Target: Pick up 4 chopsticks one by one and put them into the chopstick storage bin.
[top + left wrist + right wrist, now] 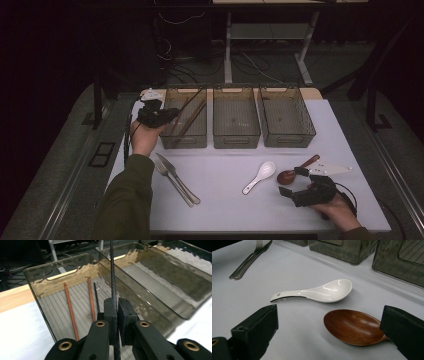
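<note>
Chopstick (113, 272) — thin and black — is seen clamped between the closed left tongs (117, 315), its long axis running up and away over the leftmost bin (37, 290), where two brown sticks and another black one already lie lengthwise. Bin floor is judged to lie directly below and ahead. Right tongs (329, 322) are held wide open and empty over the desk (294, 262), the wooden spoon (352, 326) between the jaws — untouched.

I count three smoked bins (236, 134), four chopsticks (70, 311), two spoons (319, 291), one fork (168, 175), one knife (181, 181) and my two grippers (300, 192) at work.
</note>
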{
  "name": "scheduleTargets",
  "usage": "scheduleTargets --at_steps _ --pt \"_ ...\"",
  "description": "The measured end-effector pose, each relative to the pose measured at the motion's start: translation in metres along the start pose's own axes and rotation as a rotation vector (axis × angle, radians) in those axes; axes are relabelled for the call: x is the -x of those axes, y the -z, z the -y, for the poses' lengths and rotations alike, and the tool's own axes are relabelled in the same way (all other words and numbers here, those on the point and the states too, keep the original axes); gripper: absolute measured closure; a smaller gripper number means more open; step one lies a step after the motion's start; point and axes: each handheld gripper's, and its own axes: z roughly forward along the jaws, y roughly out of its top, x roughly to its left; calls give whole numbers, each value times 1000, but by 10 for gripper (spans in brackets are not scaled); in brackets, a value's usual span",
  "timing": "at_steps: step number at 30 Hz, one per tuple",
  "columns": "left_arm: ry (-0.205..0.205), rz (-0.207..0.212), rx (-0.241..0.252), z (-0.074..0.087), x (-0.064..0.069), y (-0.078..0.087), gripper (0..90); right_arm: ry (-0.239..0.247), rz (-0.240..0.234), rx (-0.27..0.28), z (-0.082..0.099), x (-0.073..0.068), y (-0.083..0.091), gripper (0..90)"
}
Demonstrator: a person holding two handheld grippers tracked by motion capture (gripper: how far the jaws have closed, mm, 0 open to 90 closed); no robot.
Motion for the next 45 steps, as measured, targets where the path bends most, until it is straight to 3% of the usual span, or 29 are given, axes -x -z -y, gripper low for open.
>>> scheduleTargets --at_steps 8,12,26,33,36,45 --pt "50 -59 -43 8 -8 -21 849 -2 -2 6 0 0 1 15" --pt "70 -66 -56 12 -10 -27 848 -3 -3 6 0 1 1 15" --pt "78 -92 -116 19 -9 -41 836 -1 -2 7 0 1 2 15" --pt "74 -82 -98 19 -7 -41 721 -1 -2 10 1 1 2 15" --pt "61 -83 -80 18 -4 -39 623 -3 -2 7 1 1 2 15" --pt "25 -32 -31 11 3 -28 488 -4 -1 6 1 1 2 15"
